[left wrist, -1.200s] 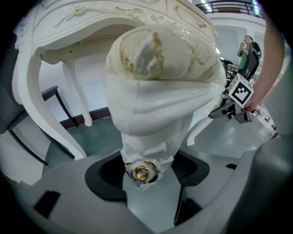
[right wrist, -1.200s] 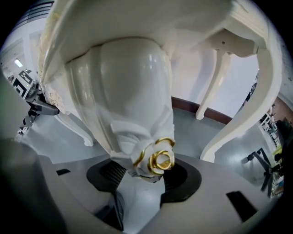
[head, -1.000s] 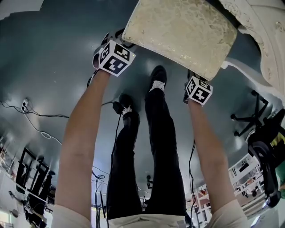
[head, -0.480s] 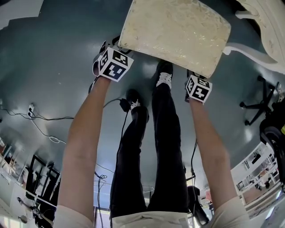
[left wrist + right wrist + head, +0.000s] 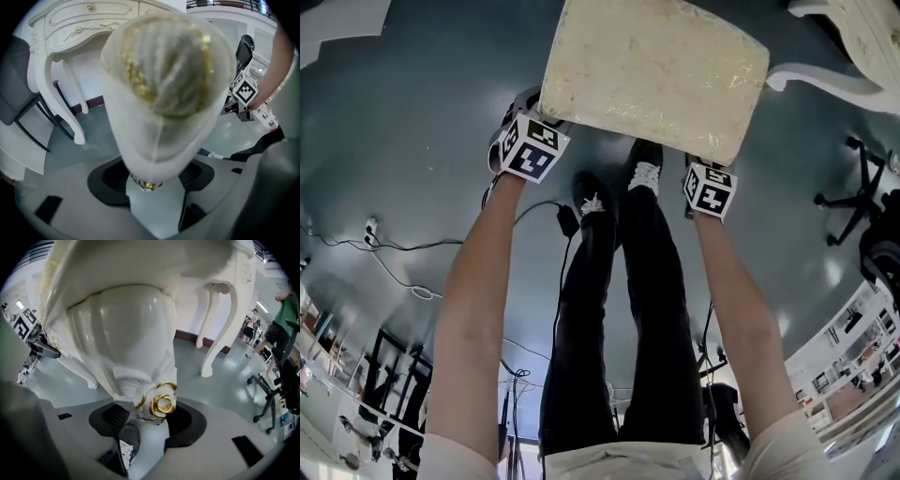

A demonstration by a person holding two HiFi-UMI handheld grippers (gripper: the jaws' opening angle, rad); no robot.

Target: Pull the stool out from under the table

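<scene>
The stool (image 5: 652, 70), white with a cream and gold cushion, fills the top of the head view. My left gripper (image 5: 525, 131) is shut on its near left corner and my right gripper (image 5: 708, 183) on its near right corner. In the left gripper view the cushion corner (image 5: 164, 84) sits wedged between that gripper's (image 5: 152, 180) jaws. The right gripper view shows a carved white corner with a gold rosette (image 5: 161, 401) between the right gripper's (image 5: 150, 423) jaws. The white table (image 5: 853, 37) stands at the upper right, apart from the stool.
My own legs and shoes (image 5: 642, 173) stand just behind the stool. A black office chair (image 5: 853, 197) is at the right. Cables (image 5: 394, 272) trail over the grey floor at the left. The curved table legs (image 5: 220, 329) and a dark chair (image 5: 18, 93) stand beyond the stool.
The stool has slid left and away from the white table, with both grippers still on its near corners. My feet have stepped back with it.
</scene>
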